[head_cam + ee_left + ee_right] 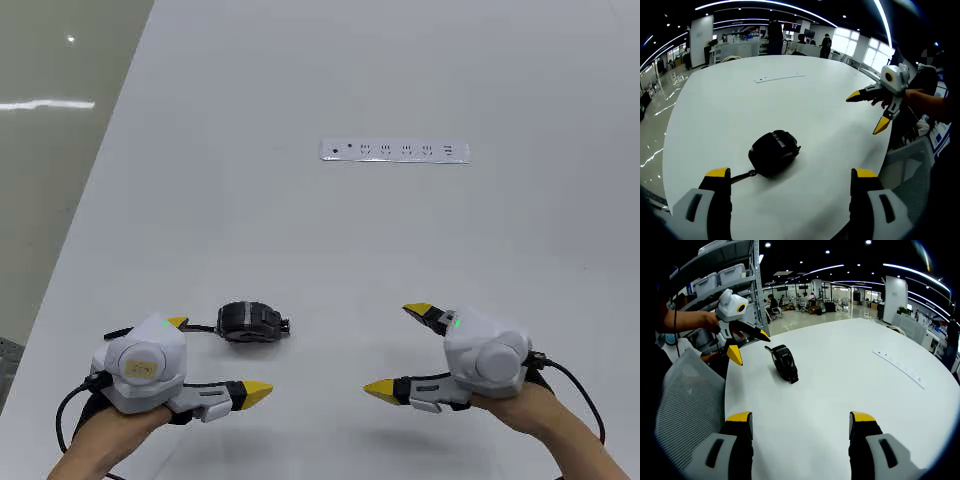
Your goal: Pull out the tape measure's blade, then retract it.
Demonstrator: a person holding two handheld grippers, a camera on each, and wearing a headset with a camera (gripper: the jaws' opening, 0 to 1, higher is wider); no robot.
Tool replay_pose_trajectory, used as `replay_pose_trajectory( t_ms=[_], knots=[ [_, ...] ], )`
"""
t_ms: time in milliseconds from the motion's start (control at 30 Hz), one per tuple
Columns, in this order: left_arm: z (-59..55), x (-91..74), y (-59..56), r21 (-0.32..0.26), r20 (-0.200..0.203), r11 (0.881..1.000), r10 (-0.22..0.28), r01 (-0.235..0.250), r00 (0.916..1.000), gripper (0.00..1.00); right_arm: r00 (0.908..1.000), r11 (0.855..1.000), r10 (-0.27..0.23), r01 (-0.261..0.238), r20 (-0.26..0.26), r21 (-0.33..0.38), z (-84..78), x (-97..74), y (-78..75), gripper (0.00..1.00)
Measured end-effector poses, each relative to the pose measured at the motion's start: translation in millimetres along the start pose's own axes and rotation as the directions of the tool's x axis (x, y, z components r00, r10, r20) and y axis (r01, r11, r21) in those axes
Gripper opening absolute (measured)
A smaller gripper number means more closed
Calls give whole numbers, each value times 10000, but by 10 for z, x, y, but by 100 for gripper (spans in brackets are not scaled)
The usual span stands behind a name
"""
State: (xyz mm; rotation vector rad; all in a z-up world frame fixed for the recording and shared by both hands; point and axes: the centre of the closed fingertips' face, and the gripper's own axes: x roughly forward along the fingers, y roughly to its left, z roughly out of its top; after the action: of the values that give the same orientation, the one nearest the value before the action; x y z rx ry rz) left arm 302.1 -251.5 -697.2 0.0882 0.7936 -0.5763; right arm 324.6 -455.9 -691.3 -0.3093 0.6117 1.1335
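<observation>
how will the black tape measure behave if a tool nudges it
The tape measure looks compact and hard-cased, so probably stiff and heavy for its size. On the smooth white table it may slide when nudged. Its thin strap looks floppy.

Black tape measure (252,321), white table (420,240), white power strip (394,151), white left gripper (218,356) and right gripper (396,348), yellow-tipped jaws

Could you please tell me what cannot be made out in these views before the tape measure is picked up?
Tape measure: blade hook and case markings are too small and dark in all three views.
Its strap: the end runs behind a jaw of the left tongs in the left gripper view.
Power strip: switch position is too small to read in the head view.
</observation>
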Motion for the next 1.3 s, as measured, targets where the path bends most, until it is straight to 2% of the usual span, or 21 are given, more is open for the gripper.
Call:
replay_pose_trajectory(
  t_ms=[300,667,733,800,1300],
  knots=[
    [-14,-132,-42,609,526,9980,-195,162,9984,99,9980,9978,-471,450,431,479,-67,-321,44,87],
    [-27,-252,-77,825,998,9960,-429,347,9941,99,9942,9954,-729,675,796,683,-115,-514,70,93],
    [2,-269,-119,873,1228,9947,-642,537,9904,99,9935,9949,-748,686,858,739,-111,-544,72,93],
    [31,-272,-108,918,1424,9948,-561,433,9882,99,9929,9943,-810,744,870,767,-125,-562,64,94],
    [-15,-265,-75,941,1306,9951,-437,315,9905,99,9930,9940,-899,847,771,688,-192,-618,33,94]
  ],
)
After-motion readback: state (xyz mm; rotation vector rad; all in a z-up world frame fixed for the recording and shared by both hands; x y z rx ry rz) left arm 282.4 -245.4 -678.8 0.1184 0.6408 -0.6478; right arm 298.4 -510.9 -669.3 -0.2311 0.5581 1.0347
